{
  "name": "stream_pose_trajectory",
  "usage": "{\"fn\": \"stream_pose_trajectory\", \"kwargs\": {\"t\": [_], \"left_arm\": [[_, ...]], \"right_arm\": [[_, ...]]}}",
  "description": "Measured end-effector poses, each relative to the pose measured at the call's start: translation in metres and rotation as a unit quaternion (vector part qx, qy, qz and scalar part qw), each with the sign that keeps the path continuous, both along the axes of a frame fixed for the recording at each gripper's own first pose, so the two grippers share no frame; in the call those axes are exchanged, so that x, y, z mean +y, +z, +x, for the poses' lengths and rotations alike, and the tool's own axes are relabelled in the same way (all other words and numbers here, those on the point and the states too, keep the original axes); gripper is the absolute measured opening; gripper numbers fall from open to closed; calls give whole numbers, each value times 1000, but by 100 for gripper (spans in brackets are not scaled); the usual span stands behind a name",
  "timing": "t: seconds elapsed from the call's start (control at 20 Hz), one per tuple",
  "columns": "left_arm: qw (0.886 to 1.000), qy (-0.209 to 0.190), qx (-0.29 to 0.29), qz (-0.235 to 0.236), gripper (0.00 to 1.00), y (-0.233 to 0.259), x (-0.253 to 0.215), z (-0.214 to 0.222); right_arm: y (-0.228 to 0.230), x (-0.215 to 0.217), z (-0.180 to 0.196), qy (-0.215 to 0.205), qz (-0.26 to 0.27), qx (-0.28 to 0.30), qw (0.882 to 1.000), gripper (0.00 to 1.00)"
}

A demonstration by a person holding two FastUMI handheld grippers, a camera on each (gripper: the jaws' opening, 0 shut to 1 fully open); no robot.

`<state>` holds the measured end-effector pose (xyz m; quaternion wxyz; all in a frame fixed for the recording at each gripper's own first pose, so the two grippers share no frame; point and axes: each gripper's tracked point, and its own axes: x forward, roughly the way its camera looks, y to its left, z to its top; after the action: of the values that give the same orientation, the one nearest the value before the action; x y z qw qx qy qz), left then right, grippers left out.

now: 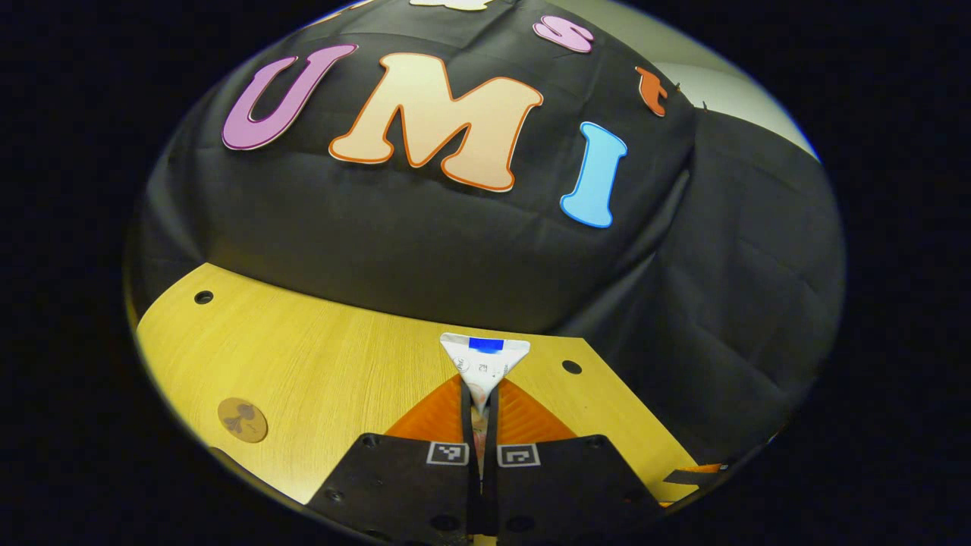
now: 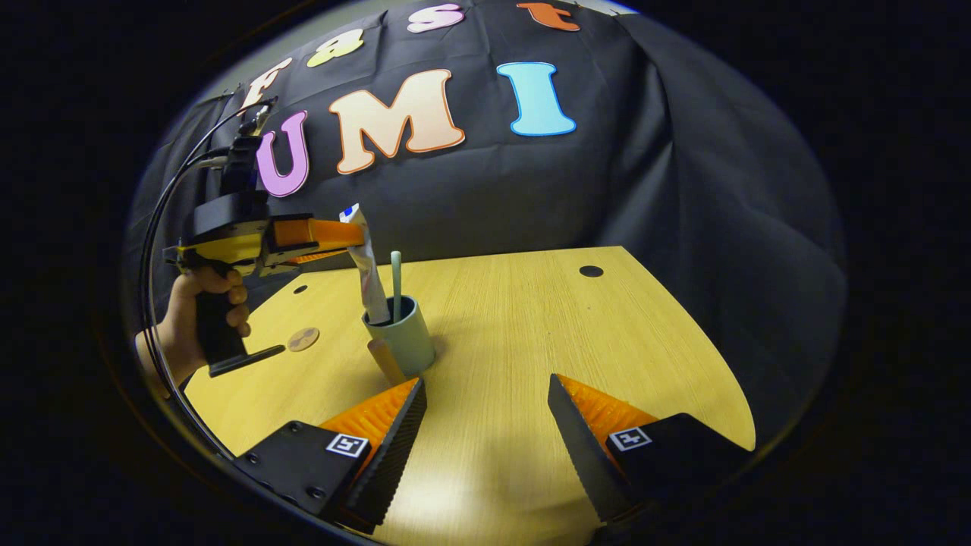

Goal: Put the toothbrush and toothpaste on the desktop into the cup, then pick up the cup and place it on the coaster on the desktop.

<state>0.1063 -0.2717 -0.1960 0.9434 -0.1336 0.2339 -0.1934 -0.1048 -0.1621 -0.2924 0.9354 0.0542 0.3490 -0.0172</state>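
Left gripper (image 1: 479,409): fingers pinched together on the flat crimped end of a white toothpaste tube (image 1: 484,362) with a blue patch at the top edge. Right gripper view has that gripper (image 2: 345,233) held level above the table at the left, a hand (image 2: 203,307) wrapped round its dark grip and cables looping up behind it. The tube (image 2: 366,265) hangs from its fingers, tilted slightly, lower end down inside a pale green cylindrical cup (image 2: 406,341).

Cup stands upright on the light wood-grain desktop (image 2: 531,334), near centre-left. A slim pale green toothbrush handle (image 2: 395,284) sticks straight up out of it, just beside the tube. The head end is down in the cup, hidden.

Small round brown cork-like coaster (image 2: 303,338) lies flat on the desktop left of the cup, apart from it; it also shows low left in the left gripper view (image 1: 243,419), with a dark motif too small to make out.

Right gripper (image 2: 487,413): jaws spread wide, nothing between them, low over the near part of the desktop, pointing past the cup's right side.

A tan stub-shaped thing (image 2: 385,360) leans at the cup's base on the near-left; can't tell what it is. Tube's lower end is blocked by the cup rim. Forearm behind the hand is cut off at the edge of the view.
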Motion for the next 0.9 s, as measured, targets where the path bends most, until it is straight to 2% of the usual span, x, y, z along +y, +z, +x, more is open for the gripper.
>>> {"fn": "stream_pose_trajectory", "kwargs": {"t": [0.1, 0.15, 0.2, 0.35, 0.4, 0.45, 0.6, 0.7, 0.75, 0.85, 0.9], "left_arm": [[1000, 9, -2, 10, 2, -11, -2, 2], [1000, 13, -1, 19, 0, -15, -1, 1], [1000, 18, -8, 24, 0, -18, -2, 1], [999, 18, 4, 44, 0, -35, -5, -4], [998, 20, 11, 51, 0, -41, -5, -8], [998, 26, 4, 49, 0, -39, -2, -14], [998, 33, 9, 54, 0, -44, -3, -19], [998, 43, 9, 46, 1, -47, -1, -23], [998, 43, 15, 47, 1, -53, -2, -26], [996, 39, 48, 58, 1, -73, -3, -38], [995, 35, 68, 64, 1, -81, -4, -47]], "right_arm": [[1, -6, -2, -4, -4, 2, 1000, 96], [1, -10, -3, -5, -6, 2, 1000, 99], [1, -12, -4, -6, -7, 3, 1000, 96], [3, -18, 0, -7, -9, 1, 1000, 99], [4, -18, 3, -6, -9, 0, 1000, 96], [5, -17, 5, -4, -7, -2, 1000, 99], [6, -12, 14, 6, -5, -7, 1000, 99], [8, -7, 20, 11, 0, -13, 1000, 96], [8, -5, 24, 13, 3, -15, 1000, 99], [8, -1, 29, 17, 9, -18, 1000, 96], [9, 1, 31, 20, 11, -19, 1000, 99]]}}
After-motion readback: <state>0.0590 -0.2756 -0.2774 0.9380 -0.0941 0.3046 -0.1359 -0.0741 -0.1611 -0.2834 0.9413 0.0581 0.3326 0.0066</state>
